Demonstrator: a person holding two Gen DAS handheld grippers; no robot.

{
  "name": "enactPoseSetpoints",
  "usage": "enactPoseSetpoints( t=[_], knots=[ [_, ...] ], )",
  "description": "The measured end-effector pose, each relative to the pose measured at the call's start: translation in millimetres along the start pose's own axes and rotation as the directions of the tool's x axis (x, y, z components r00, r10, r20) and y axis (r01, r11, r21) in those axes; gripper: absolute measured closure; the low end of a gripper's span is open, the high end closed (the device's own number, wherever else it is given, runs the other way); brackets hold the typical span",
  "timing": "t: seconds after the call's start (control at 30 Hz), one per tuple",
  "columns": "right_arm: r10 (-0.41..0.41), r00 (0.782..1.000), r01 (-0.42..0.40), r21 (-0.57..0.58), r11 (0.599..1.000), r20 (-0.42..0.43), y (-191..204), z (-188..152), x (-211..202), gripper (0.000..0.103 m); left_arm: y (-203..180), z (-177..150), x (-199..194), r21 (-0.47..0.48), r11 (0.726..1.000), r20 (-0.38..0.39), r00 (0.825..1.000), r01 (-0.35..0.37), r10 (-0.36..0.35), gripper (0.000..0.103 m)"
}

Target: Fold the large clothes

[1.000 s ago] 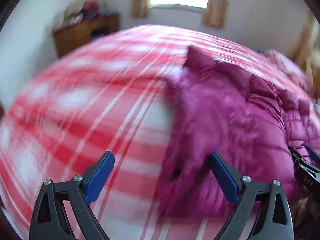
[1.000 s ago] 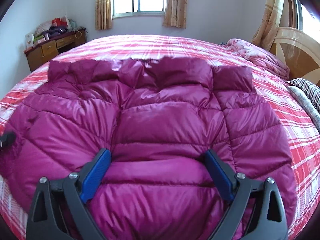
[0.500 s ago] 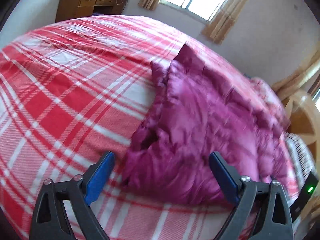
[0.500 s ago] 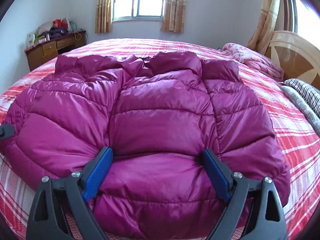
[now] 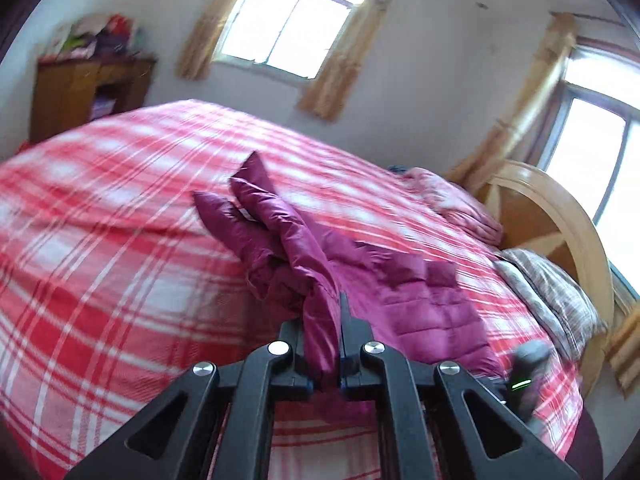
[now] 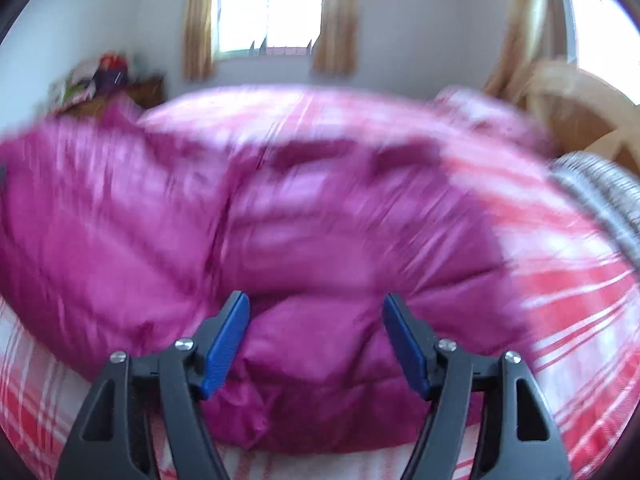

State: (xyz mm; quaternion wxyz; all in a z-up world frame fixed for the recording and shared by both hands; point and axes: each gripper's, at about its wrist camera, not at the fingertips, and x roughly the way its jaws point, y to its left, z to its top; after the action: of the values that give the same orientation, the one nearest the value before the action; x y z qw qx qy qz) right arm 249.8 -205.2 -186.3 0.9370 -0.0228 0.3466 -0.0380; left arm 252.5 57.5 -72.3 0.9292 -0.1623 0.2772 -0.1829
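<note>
A magenta puffer jacket [image 5: 420, 304] lies across a bed with a red and white plaid cover [image 5: 100, 260]. My left gripper [image 5: 322, 344] is shut on a side edge of the jacket and holds that strip of fabric up off the bed. The sleeve end trails away toward the far side. In the blurred right wrist view the jacket [image 6: 160, 220] fills the middle. My right gripper [image 6: 316, 340] is low at the near hem. Its jaws are closing, and a puffed fold of the hem bulges between the blue pads [image 6: 228, 340].
A wooden headboard [image 5: 560, 216] stands at the right, with a striped pillow [image 5: 552, 292] and a pink blanket [image 5: 460, 208] beside it. A cluttered wooden desk [image 5: 80, 92] is at the far left wall. A dark device with a green light [image 5: 528, 372] shows at lower right.
My left gripper shut on the jacket's edge and rose, lifting that side off the bed. The right gripper's jaws narrowed around the hem fold, and the right view turned blurry.
</note>
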Motion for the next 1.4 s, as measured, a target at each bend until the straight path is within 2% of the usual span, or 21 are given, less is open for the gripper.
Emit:
enactPoseSetpoints(
  t=[0.07, 0.17, 0.27, 0.37, 0.47, 0.6, 0.67, 0.73, 0.83, 0.97, 1.07, 1.13, 1.17, 1.2, 1.23, 1.27, 1.33, 1.4],
  knots=[
    [-0.006, 1.000, 0.006, -0.001, 1.000, 0.008, 1.2, -0.8, 0.1, 0.027, -17.6, 2.8, -0.5, 0.053, 0.998, 0.003, 1.000, 0.029, -0.029, 0.096],
    [0.046, 0.999, -0.046, 0.036, 0.998, -0.008, -8.4, 1.9, 0.7, 0.027, -46.3, 9.9, -3.0, 0.150, 0.986, 0.012, 0.997, 0.067, -0.070, 0.096],
    [0.096, 0.995, -0.094, 0.078, 0.993, -0.018, -26.1, 3.7, -8.9, 0.027, -86.9, 16.1, 2.2, 0.272, 0.952, -0.006, 0.990, 0.140, -0.144, 0.096],
    [0.123, 0.992, -0.124, 0.199, 0.972, 0.016, -53.1, 6.5, -25.8, 0.027, -119.6, 15.4, 12.7, 0.365, 0.907, -0.044, 0.977, 0.209, -0.208, 0.096],
    [0.115, 0.993, -0.109, 0.267, 0.957, -0.006, -78.1, 5.4, -30.3, 0.027, -154.6, 7.4, 37.1, 0.432, 0.861, -0.111, 0.963, 0.269, -0.245, 0.096],
    [0.057, 0.998, -0.051, 0.378, 0.924, -0.006, -121.6, -1.5, -35.7, 0.027, -180.6, -8.9, 68.3, 0.458, 0.829, -0.188, 0.946, 0.322, -0.264, 0.096],
    [0.048, 0.999, -0.038, 0.437, 0.899, -0.012, -142.1, -7.9, -31.5, 0.027, -192.9, -21.2, 87.3, 0.478, 0.802, -0.243, 0.931, 0.359, -0.272, 0.096],
    [0.083, 0.997, -0.071, 0.484, 0.872, -0.004, -154.0, -13.0, -23.2, 0.027, -199.7, -36.6, 108.6, 0.488, 0.793, -0.284, 0.925, 0.366, -0.253, 0.096],
    [0.065, 0.997, -0.034, 0.450, 0.892, -0.052, -152.2, -14.9, -8.3, 0.026, -201.4, -57.0, 141.9, 0.452, 0.801, -0.367, 0.900, 0.393, -0.234, 0.094],
    [0.047, 0.999, -0.028, 0.501, 0.865, -0.026, -158.0, -16.8, -17.4, 0.028, -192.3, -72.1, 162.3, 0.417, 0.811, -0.395, 0.885, 0.411, -0.246, 0.092],
    [0.055, 0.998, -0.030, 0.498, 0.867, -0.035, -163.1, -18.9, -14.6, 0.027, -197.0, -76.2, 156.7, 0.445, 0.799, -0.388, 0.891, 0.405, -0.236, 0.090],
    [0.046, 0.998, -0.022, 0.496, 0.868, -0.036, -161.9, -19.7, -14.1, 0.026, -207.6, -75.3, 138.6, 0.512, 0.776, -0.354, 0.914, 0.369, -0.200, 0.088],
    [0.040, 0.998, -0.016, 0.492, 0.870, -0.038, -161.5, -19.9, -12.9, 0.026, -212.3, -74.0, 130.1, 0.540, 0.763, -0.325, 0.924, 0.356, -0.202, 0.086],
    [0.029, 0.999, -0.006, 0.482, 0.876, -0.041, -159.5, -19.7, -11.5, 0.025, -217.4, -69.4, 117.1, 0.563, 0.752, -0.287, 0.934, 0.343, -0.212, 0.078],
    [0.021, 0.999, 0.002, 0.470, 0.883, -0.043, -157.5, -19.3, -10.0, 0.025, -221.5, -62.6, 104.6, 0.571, 0.746, -0.259, 0.937, 0.343, -0.233, 0.064],
    [0.015, 0.999, 0.008, 0.461, 0.887, -0.046, -156.5, -20.5, -10.0, 0.025, -224.3, -58.0, 99.4, 0.571, 0.744, -0.241, 0.937, 0.346, -0.252, 0.041],
    [0.002, 0.999, 0.020, 0.444, 0.896, -0.048, -153.3, -20.7, -10.4, 0.024, -225.1, -42.0, 78.1, 0.587, 0.752, -0.128, 0.952, 0.298, -0.278, 0.015],
    [-0.008, 0.999, 0.028, 0.438, 0.899, -0.048, -150.8, -21.9, -11.5, 0.024, -216.2, -26.7, 69.3, 0.578, 0.776, -0.035, 0.958, 0.253, -0.286, 0.015]
  ],
)
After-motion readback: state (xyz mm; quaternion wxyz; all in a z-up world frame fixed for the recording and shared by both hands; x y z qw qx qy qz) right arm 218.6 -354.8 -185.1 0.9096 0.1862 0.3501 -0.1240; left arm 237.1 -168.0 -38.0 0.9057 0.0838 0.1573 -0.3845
